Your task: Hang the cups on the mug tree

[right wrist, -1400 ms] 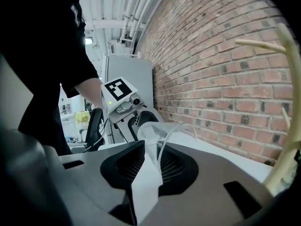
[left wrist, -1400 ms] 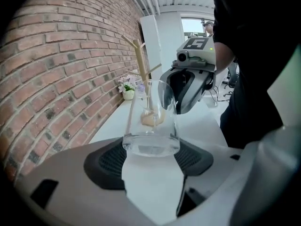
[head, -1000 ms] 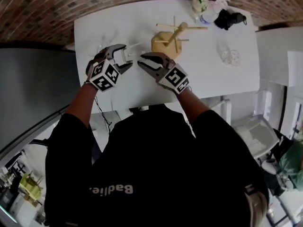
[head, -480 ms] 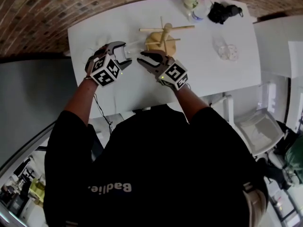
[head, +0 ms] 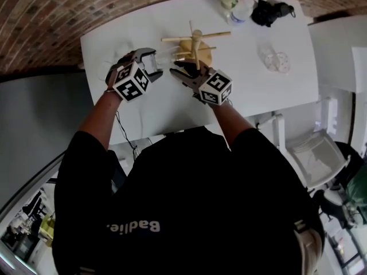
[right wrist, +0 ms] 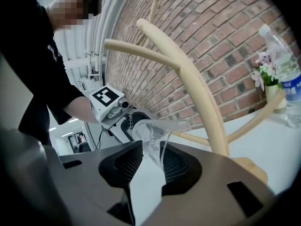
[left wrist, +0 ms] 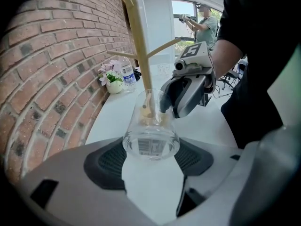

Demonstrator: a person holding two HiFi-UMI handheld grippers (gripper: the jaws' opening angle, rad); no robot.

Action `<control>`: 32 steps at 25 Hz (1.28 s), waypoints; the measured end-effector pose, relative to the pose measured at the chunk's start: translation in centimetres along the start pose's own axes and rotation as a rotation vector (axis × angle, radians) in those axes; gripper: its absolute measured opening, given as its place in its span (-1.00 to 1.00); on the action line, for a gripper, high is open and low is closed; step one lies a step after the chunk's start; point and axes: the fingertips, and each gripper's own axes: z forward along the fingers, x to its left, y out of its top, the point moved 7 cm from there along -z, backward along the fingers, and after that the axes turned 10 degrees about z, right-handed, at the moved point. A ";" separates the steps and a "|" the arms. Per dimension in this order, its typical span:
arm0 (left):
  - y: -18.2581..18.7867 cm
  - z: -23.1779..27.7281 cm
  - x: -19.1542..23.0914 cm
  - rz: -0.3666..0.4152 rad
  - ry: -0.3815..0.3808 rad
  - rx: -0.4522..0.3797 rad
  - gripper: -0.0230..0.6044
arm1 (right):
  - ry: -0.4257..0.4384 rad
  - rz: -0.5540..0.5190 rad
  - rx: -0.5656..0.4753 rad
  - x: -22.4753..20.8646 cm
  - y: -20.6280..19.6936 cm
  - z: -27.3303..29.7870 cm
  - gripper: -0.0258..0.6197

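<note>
Left gripper view shows my left claw (left wrist: 150, 158) pinching the clear cup (left wrist: 151, 126) by its base, with a pad against each side of the bottom. The cup's mouth points away from me. At its far rim my right claw (left wrist: 186, 95) comes in from the right of my left claw and has hold of the glass there. Straight ahead, past the cup and partly seen through it, rises the trunk of the mug tree (left wrist: 140, 51), with pegs branching off to either side. Farther ahead and a little left of this claw, a flower pot (left wrist: 114, 84) and a water bottle (left wrist: 128, 75) stand near the brick wall (left wrist: 51, 69) on the white table (left wrist: 113, 121).

In the right gripper view my right jaws are drawn almost together, with the cup's thin wall pinched between the pads. My left claw is just beyond the cup, facing me. The mug tree is close on this claw's right, its curved trunk and pegs arching over the jaws and its base just beside them. The cup is on no peg.

In the head view my two claws meet tip to tip above the table, with the tree just beyond the right one. More clear cups (head: 275, 62) sit well off to my right claw's right.
</note>
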 end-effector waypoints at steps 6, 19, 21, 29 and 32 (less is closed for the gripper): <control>0.5 0.7 0.3 -0.025 -0.007 -0.005 0.08 | 0.011 0.072 -0.018 -1.3 -0.3 -0.5 -0.50; 1.6 1.6 0.6 -0.006 -0.027 0.024 0.08 | 0.024 0.235 -0.095 -3.0 -1.6 -1.3 -0.44; 1.7 1.7 0.6 0.002 -0.027 0.029 0.08 | 0.022 0.250 -0.102 -3.0 -1.6 -1.4 -0.44; 2.0 2.1 0.7 0.024 -0.033 0.049 0.08 | 0.005 0.271 -0.110 -3.2 -1.7 -1.8 -0.43; 1.9 2.3 0.6 0.019 -0.032 0.055 0.08 | -0.001 0.271 -0.105 -3.3 -1.8 -1.8 -0.41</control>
